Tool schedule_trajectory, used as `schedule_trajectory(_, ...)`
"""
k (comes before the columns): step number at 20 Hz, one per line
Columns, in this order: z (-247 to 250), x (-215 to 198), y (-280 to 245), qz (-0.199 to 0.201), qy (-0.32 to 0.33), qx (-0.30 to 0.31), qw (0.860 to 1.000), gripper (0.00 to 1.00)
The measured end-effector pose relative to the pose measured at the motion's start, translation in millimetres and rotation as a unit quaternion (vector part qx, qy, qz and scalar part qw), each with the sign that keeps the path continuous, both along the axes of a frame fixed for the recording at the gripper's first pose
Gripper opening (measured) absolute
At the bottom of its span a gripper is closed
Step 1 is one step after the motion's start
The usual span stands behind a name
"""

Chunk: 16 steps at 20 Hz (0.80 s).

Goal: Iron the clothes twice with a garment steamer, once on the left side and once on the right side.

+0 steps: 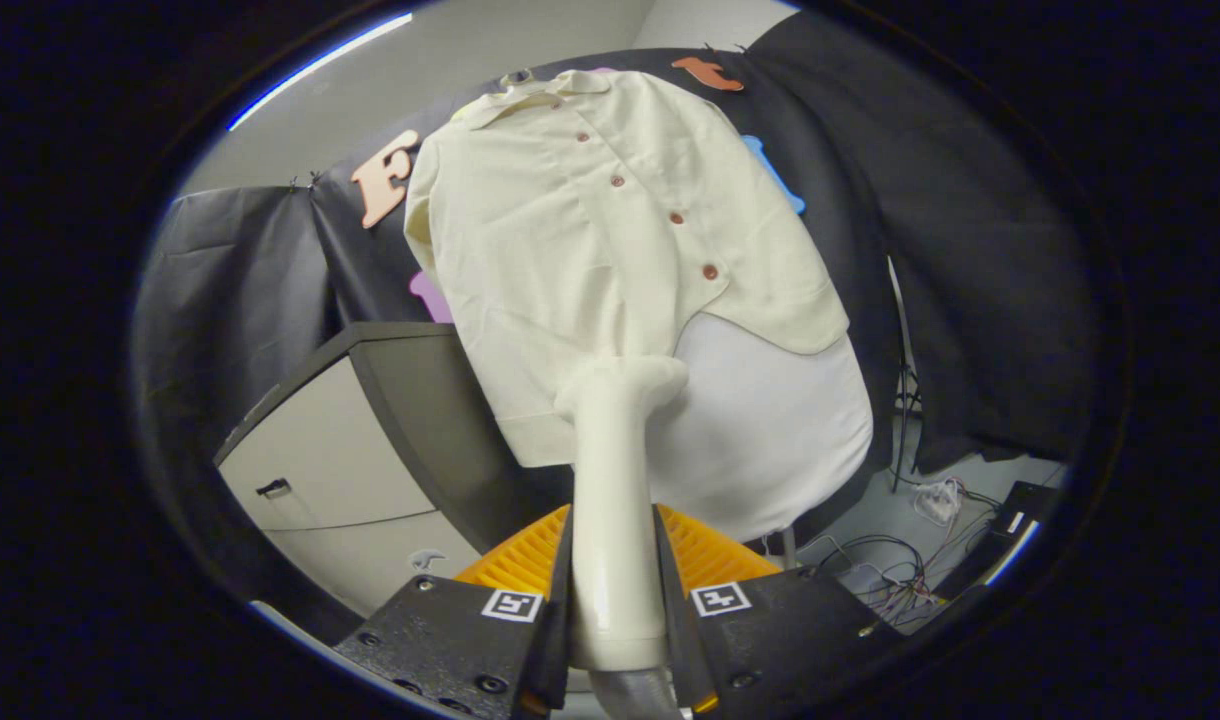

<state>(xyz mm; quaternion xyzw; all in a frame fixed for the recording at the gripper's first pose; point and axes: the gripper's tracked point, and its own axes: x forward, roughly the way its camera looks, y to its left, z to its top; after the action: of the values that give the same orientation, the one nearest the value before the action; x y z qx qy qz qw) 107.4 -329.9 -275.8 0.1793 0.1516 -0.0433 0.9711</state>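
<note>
Now | my hand-held gripper [615, 600] clamps the cream plastic garment steamer [615, 470] | head at cream button-up shirt's [590, 230] lower hem | next: stroke upward along one side.

Cream buttoned shirt [580, 240] hangs; white steamer [615, 480] head touches its hem.

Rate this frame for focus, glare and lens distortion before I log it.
Gripper view: shirt and steamer are sharp, no motion blur; strong fisheye bending curves the cabinet and the shirt's hanging line; mild sheen on the steamer handle between the gripper fingers, which press on it; lighting is even and soft, with dim edges toward the cables.
</note>
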Motion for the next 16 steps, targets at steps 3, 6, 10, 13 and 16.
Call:
schedule_trajectory(3, 21, -4, -2, 0.000, -0.016, 0.007, 1.000, 0.40)
schedule_trajectory(6, 40, 1, -6, -0.007, -0.035, 0.018, 0.999, 0.38)
schedule_trajectory(10, 87, 7, -8, -0.016, -0.077, 0.055, 0.995, 0.37)
schedule_trajectory(13, 129, 16, -22, -0.022, -0.104, 0.014, 0.994, 0.37)
schedule_trajectory(16, 177, 29, -39, -0.036, -0.134, -0.024, 0.990, 0.37)
